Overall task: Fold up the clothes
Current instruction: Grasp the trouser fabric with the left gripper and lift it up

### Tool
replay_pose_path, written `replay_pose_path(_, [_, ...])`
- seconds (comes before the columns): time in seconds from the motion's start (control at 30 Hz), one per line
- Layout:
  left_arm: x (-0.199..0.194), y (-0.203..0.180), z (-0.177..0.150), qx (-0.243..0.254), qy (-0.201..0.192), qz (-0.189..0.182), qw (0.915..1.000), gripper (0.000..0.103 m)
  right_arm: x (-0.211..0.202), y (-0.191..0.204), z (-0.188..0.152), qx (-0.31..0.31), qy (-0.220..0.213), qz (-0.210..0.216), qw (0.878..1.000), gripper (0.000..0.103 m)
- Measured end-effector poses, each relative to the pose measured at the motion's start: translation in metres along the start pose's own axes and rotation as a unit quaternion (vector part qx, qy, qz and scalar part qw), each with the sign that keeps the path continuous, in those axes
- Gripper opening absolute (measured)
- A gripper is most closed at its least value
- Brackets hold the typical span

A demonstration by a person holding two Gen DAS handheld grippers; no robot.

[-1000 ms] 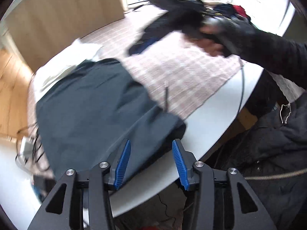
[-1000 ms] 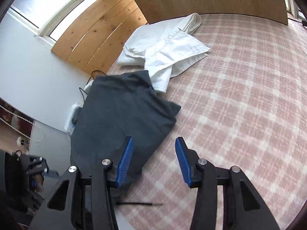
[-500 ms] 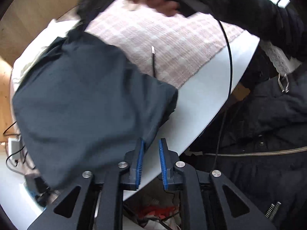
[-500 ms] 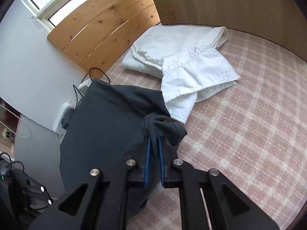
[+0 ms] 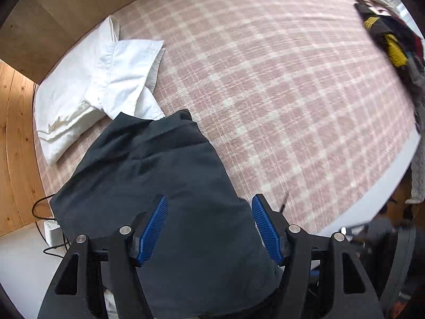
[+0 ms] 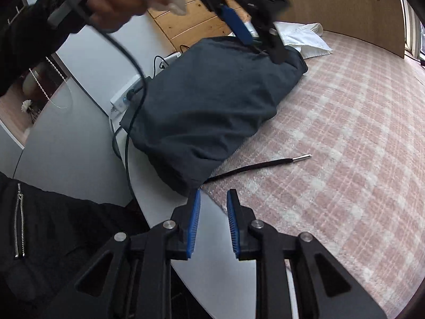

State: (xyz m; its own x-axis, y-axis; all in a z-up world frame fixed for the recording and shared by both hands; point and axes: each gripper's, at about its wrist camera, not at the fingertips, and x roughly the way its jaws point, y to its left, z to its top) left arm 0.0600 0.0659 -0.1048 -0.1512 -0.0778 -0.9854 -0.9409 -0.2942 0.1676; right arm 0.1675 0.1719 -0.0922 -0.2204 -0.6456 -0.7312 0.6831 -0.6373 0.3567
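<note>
A dark grey garment (image 5: 164, 175) lies in a folded heap on the pink plaid cover (image 5: 292, 79), near its white edge. My left gripper (image 5: 209, 199) points down over it with the jaws wide and still opening; cloth lies below them but the pads do not press it. In the right wrist view the dark garment (image 6: 212, 93) is ahead, and a hand holds the left gripper (image 6: 264, 50) above its far end. My right gripper (image 6: 214, 194) hovers over the white edge (image 6: 212, 252), its jaws a narrow gap, opening, with nothing between them.
A crumpled white shirt (image 5: 106, 79) lies beyond the dark garment by the wooden headboard (image 5: 53, 26). A black drawstring (image 6: 265, 164) with a metal tip rests on the cover. Mixed clothes (image 5: 393, 47) are heaped at the far right. A power strip (image 6: 124, 98) with cables sits beside the bed.
The right gripper let go of the dark garment's corner and drew back to the near edge. The left gripper opened wide and moved in over the garment, which now lies doubled over.
</note>
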Motion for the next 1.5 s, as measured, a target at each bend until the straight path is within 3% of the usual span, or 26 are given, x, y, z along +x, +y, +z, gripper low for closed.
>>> replay_pose_path(0.17, [0.038,-0.007,0.022,-0.052,0.053,0.057,0.9956,0.064,-0.001,0.011,-0.011,-0.01,-0.038,-0.04,0.998,0.027])
replay_pose_path(0.27, [0.06,-0.006,0.018,-0.063,0.09,0.049,0.9927,0.063,0.001,0.007,-0.015,0.01,-0.048,-0.027,0.998,0.03])
replay_pose_path(0.33, [0.067,-0.006,0.013,-0.054,0.091,0.048,0.9932,0.061,0.003,0.003,-0.016,0.019,-0.053,-0.02,0.998,0.03])
replay_pose_path(0.47, [0.059,-0.002,0.005,-0.042,0.075,0.028,0.9959,0.011,0.006,-0.004,-0.016,0.033,-0.052,-0.012,0.998,0.03])
replay_pose_path(0.53, [0.054,0.002,-0.002,-0.041,0.068,0.018,0.9967,0.006,0.007,-0.007,-0.015,0.035,-0.048,-0.014,0.998,0.031])
replay_pose_path(0.67, [0.034,0.013,-0.023,-0.036,0.045,0.007,0.9983,0.006,0.001,-0.015,-0.013,0.04,-0.054,-0.016,0.998,0.042])
replay_pose_path(0.77, [0.017,0.022,-0.039,-0.033,0.031,-0.001,0.999,0.006,-0.001,-0.018,-0.005,0.026,-0.065,-0.017,0.997,0.042])
replay_pose_path(0.93, [-0.01,0.043,-0.069,-0.041,0.016,-0.002,0.999,0.006,0.005,-0.007,0.006,-0.047,-0.036,-0.003,0.998,0.042])
replay_pose_path(1.07, [-0.02,0.066,-0.09,-0.065,0.018,-0.007,0.9977,0.006,-0.002,-0.003,0.016,-0.078,-0.068,0.016,0.995,0.042])
replay_pose_path(1.3, [-0.031,0.072,-0.068,-0.075,0.013,-0.013,0.997,0.006,0.017,-0.004,0.039,-0.119,-0.045,0.051,0.99,0.042])
replay_pose_path(1.5, [-0.032,0.079,-0.056,-0.079,0.013,-0.021,0.9966,0.006,0.023,0.015,0.044,-0.146,-0.055,0.101,0.983,0.042])
